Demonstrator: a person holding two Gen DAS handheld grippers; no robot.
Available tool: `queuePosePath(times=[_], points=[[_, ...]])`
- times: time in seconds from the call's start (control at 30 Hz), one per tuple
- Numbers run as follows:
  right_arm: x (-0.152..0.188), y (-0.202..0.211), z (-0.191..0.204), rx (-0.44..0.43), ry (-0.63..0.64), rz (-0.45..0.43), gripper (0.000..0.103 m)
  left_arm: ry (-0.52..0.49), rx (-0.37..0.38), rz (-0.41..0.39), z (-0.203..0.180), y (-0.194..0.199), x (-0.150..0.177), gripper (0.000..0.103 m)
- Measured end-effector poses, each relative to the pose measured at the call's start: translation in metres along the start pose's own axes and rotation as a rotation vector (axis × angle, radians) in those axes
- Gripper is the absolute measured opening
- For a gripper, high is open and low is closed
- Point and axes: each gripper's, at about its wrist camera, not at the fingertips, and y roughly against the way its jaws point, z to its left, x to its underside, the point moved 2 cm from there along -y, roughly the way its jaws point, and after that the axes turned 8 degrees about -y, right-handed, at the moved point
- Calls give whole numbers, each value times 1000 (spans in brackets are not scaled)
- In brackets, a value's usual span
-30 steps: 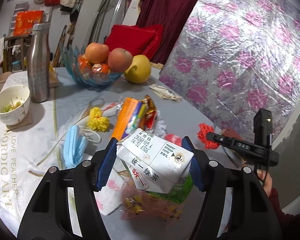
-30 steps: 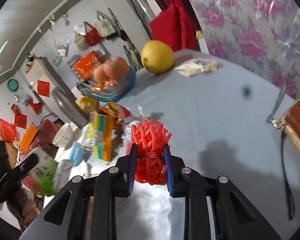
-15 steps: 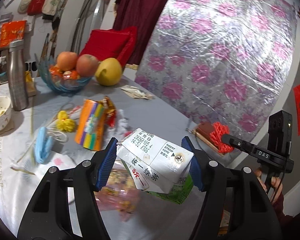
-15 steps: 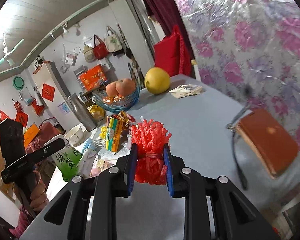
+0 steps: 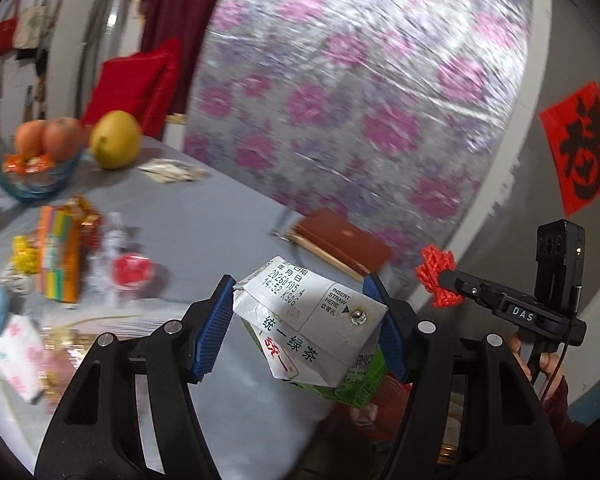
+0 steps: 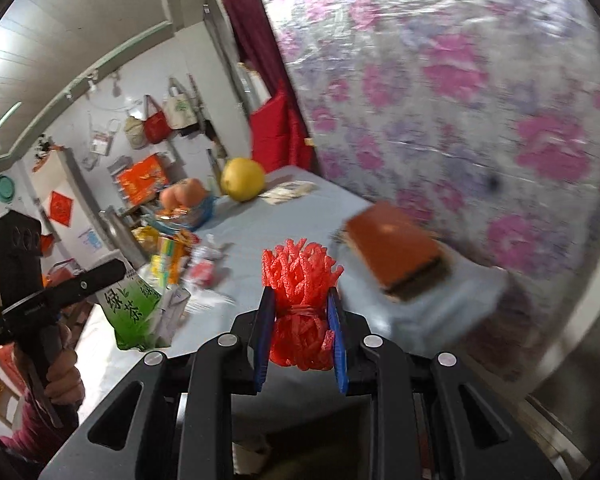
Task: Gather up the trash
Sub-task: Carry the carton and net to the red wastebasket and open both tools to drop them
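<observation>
My left gripper (image 5: 302, 322) is shut on a crumpled green-and-white tea carton (image 5: 312, 332), held above the near edge of the grey table (image 5: 220, 220). The same carton (image 6: 136, 304) and left gripper show at the left of the right wrist view. My right gripper (image 6: 300, 320) is shut on a red foam fruit net (image 6: 298, 280), which also shows as a red foam fruit net (image 5: 436, 276) at the right of the left wrist view. More litter stays on the table: a striped orange box (image 5: 58, 256), a red-lidded cup (image 5: 132, 270) and wrappers (image 5: 32, 356).
A brown notebook (image 5: 340, 240) lies at the table's right edge beside the flowered foil wall (image 5: 360, 100). A glass bowl of apples (image 5: 40, 160), a yellow pomelo (image 5: 114, 144) and folded paper (image 5: 172, 172) sit at the far end. A hand (image 6: 62, 376) grips the left tool.
Both grippers have pulled back from the table and swung right, each still holding its item. The table litter now sits further left and farther off, and the notebook has come into view.
</observation>
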Motion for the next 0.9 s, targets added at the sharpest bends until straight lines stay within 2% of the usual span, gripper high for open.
queuePosePath(times=[0.23, 0.53, 0.7, 0.83, 0.9], points=[[27, 20, -78, 137, -72, 53, 26, -67, 125, 95, -67, -59, 8, 64], [96, 18, -186, 297, -229, 206, 26, -159, 269, 270, -156, -143, 37, 64], [121, 19, -233, 336, -324, 228, 26, -223, 325, 386, -201, -192, 65, 64], [128, 23, -252, 343, -376, 218, 26, -249, 362, 495, -227, -231, 94, 64], [132, 25, -261, 343, -392, 215, 26, -265, 353, 529, -236, -245, 104, 67]])
